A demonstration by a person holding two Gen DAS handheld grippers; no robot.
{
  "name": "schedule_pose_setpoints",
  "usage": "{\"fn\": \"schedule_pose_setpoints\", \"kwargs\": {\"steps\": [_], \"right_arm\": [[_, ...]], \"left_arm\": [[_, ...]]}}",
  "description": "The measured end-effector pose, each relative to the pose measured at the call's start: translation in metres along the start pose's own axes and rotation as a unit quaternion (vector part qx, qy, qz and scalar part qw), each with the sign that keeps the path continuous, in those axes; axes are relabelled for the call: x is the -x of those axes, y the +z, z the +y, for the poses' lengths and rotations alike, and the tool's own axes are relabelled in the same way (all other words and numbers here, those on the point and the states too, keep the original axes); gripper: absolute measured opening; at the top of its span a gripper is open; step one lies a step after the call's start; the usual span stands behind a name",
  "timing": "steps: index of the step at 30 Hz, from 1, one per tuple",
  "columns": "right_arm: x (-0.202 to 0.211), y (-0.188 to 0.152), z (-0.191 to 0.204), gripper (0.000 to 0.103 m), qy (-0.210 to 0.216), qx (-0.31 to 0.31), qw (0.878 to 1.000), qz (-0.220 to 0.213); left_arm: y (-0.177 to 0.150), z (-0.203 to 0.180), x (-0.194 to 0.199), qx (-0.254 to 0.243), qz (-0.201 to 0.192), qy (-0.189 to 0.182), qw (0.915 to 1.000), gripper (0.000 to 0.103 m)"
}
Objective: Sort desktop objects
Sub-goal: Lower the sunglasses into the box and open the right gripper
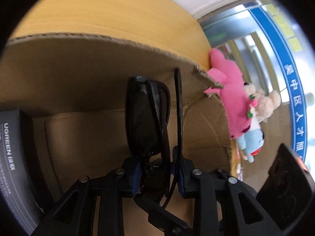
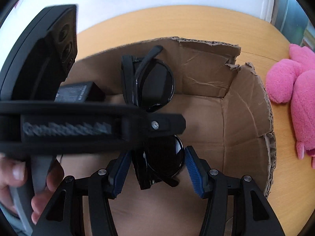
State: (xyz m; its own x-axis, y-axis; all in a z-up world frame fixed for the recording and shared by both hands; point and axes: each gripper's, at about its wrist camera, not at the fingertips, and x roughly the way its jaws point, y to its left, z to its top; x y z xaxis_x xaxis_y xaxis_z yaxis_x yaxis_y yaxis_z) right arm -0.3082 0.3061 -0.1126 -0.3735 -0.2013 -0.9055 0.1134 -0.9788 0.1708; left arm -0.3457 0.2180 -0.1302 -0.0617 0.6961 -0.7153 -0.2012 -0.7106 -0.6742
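A pair of folded black sunglasses (image 1: 145,118) (image 2: 155,84) hangs over the inside of an open cardboard box (image 1: 118,37) (image 2: 206,74). My left gripper (image 1: 159,169) is shut on the glasses near their middle, one lens sticking out past its blue pads. In the right wrist view the left gripper (image 2: 157,125) crosses the picture from the left, held by a hand (image 2: 17,173). My right gripper (image 2: 157,151) has its blue pads (image 2: 194,169) against both sides of the lower lens. The right gripper's body (image 1: 285,186) shows at the lower right of the left wrist view.
A dark UGREEN package (image 1: 13,157) (image 2: 78,93) lies inside the box at its left side. Pink and cream plush toys (image 1: 232,98) (image 2: 295,82) lie on the wooden table (image 1: 98,9) (image 2: 177,23) just outside the box's torn right wall. A white wall stands behind the table.
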Motion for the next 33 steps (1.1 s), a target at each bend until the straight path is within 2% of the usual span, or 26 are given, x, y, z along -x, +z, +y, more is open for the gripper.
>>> {"fn": "schedule_pose_setpoints", "kwargs": {"steps": [3, 7, 9, 11, 13, 15, 17, 20, 22, 23, 24, 25, 26, 28, 30, 33], "right_arm": [[0.001, -0.003, 0.006, 0.056, -0.013, 0.010, 1.000, 0.003], [0.013, -0.009, 0.007, 0.061, -0.011, -0.002, 1.000, -0.007], [0.022, -0.013, 0.006, 0.064, -0.005, -0.009, 1.000, -0.016], [0.032, -0.019, 0.008, 0.068, -0.002, -0.010, 1.000, -0.027], [0.042, -0.025, 0.010, 0.083, -0.002, -0.009, 0.999, -0.037], [0.055, -0.033, 0.014, 0.084, -0.007, -0.001, 0.999, -0.051], [0.071, -0.043, 0.017, 0.084, -0.011, 0.006, 0.997, -0.071], [0.105, -0.064, 0.024, 0.086, -0.014, 0.023, 0.993, -0.116], [0.129, -0.080, 0.029, 0.101, -0.022, 0.037, 0.988, -0.149], [0.136, -0.083, 0.042, 0.103, -0.025, 0.042, 0.985, -0.166], [0.147, -0.094, 0.048, 0.103, -0.027, 0.048, 0.982, -0.179], [0.153, -0.098, 0.049, 0.103, -0.027, 0.053, 0.981, -0.187], [0.163, -0.109, 0.052, 0.103, -0.024, 0.058, 0.979, -0.194], [0.181, -0.125, 0.058, 0.103, -0.022, 0.063, 0.976, -0.209], [0.197, -0.145, 0.065, 0.103, -0.020, 0.068, 0.973, -0.221], [0.203, -0.165, 0.076, 0.103, -0.018, 0.070, 0.970, -0.231]], "left_arm": [[-0.001, -0.002, 0.001, 0.004, 0.006, 0.013, 0.9999, 0.029], [-0.005, -0.011, 0.010, -0.015, 0.005, 0.052, 0.9985, 0.038], [-0.007, -0.016, 0.021, -0.023, -0.004, 0.055, 0.9982, 0.038], [-0.008, -0.021, 0.032, -0.027, -0.014, 0.058, 0.9978, 0.044], [-0.012, -0.027, 0.043, -0.038, -0.025, 0.075, 0.9962, 0.047], [-0.018, -0.032, 0.053, -0.047, -0.035, 0.087, 0.9945, 0.047], [-0.031, -0.043, 0.071, -0.074, -0.061, 0.112, 0.9890, 0.047], [-0.058, -0.069, 0.107, -0.132, -0.125, 0.152, 0.9713, 0.047], [-0.086, -0.085, 0.141, -0.167, -0.180, 0.168, 0.9547, 0.048], [-0.105, -0.093, 0.159, -0.183, -0.211, 0.175, 0.9439, 0.049], [-0.120, -0.098, 0.171, -0.195, -0.235, 0.183, 0.9347, 0.060], [-0.142, -0.104, 0.188, -0.206, -0.263, 0.196, 0.9220, 0.074], [-0.161, -0.109, 0.200, -0.213, -0.287, 0.208, 0.9105, 0.082], [-0.204, -0.114, 0.225, -0.227, -0.333, 0.233, 0.8848, 0.085], [-0.237, -0.117, 0.239, -0.241, -0.352, 0.250, 0.8692, 0.085], [-0.280, -0.115, 0.249, -0.241, -0.364, 0.273, 0.8572, 0.085]]}}
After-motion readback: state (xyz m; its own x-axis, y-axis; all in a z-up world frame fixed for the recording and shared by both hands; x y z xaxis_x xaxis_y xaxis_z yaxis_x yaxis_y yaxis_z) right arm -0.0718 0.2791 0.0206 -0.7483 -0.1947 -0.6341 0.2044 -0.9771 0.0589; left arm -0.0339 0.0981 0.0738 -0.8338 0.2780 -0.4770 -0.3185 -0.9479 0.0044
